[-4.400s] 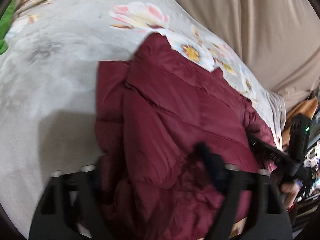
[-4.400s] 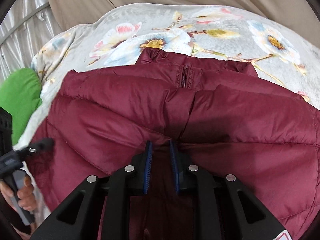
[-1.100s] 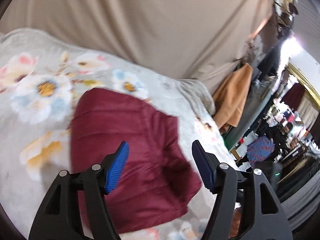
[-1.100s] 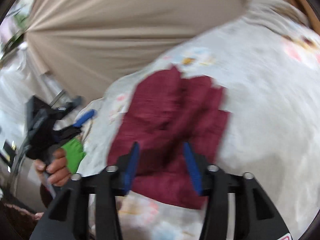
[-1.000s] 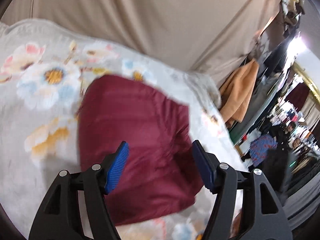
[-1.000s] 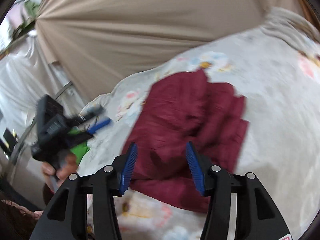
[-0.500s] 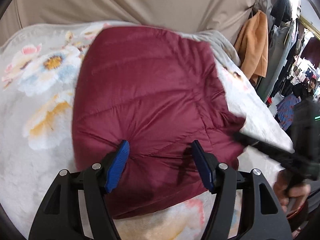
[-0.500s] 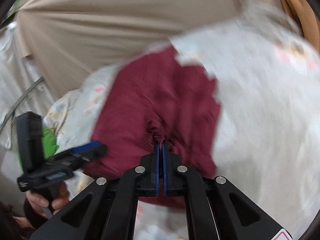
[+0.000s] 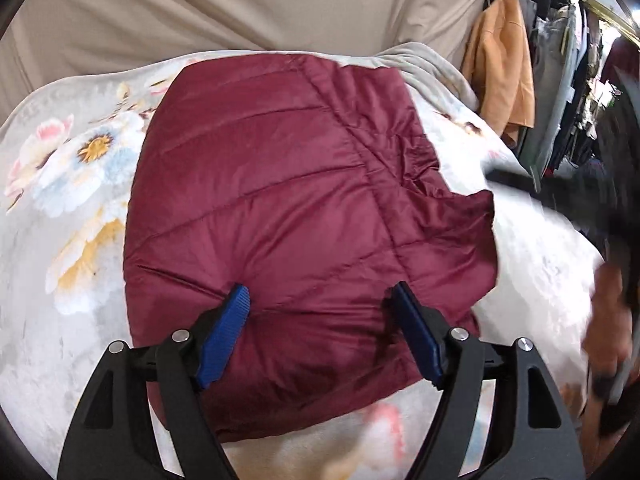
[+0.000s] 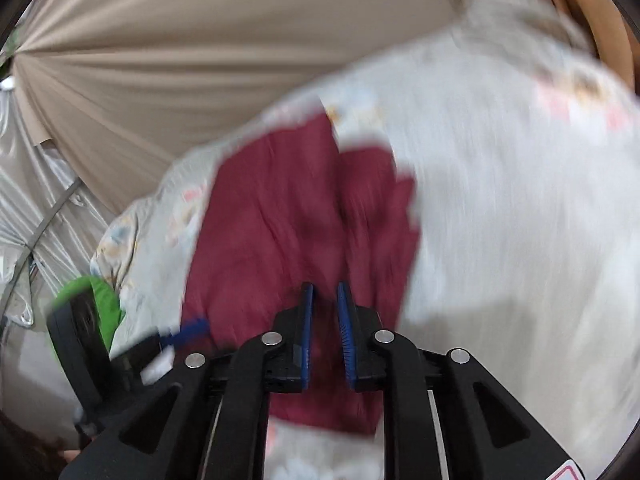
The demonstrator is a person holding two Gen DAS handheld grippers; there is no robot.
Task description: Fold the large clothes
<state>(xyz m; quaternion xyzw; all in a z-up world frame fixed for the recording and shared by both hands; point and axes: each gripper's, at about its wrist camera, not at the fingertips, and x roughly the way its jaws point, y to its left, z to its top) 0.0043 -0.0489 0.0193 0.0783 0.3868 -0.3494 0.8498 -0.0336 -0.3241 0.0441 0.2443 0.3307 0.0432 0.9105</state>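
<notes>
A maroon quilted puffer jacket [image 9: 288, 208] lies folded into a rough square on the floral blanket [image 9: 60, 184]. My left gripper [image 9: 317, 294] hovers low over its near edge, and its blue pads [image 9: 224, 332] stand wide apart and are still opening, with nothing pinched. In the blurred right wrist view my right gripper [image 10: 324, 292] is over the jacket [image 10: 272, 208]. Its jaws are opening with a narrow gap, and I see no fabric pressed between them. The left gripper [image 10: 188, 330] shows at that view's lower left. The right gripper [image 9: 616, 208] is a dark blur at the right.
A beige curtain [image 9: 260, 4] backs the bed. An orange garment [image 9: 504, 68] and a crowded clothes rack [image 9: 572, 60] hang at the right. A green cloth [image 10: 104, 300] lies at the bed's left edge, beside silvery sheeting [image 10: 36, 208]. A person's hand [image 9: 608, 320] holds the right gripper.
The left gripper came down close over the jacket, its jaws slightly wider. The right gripper closed on a pinch of jacket half a second ago; now its jaws have parted.
</notes>
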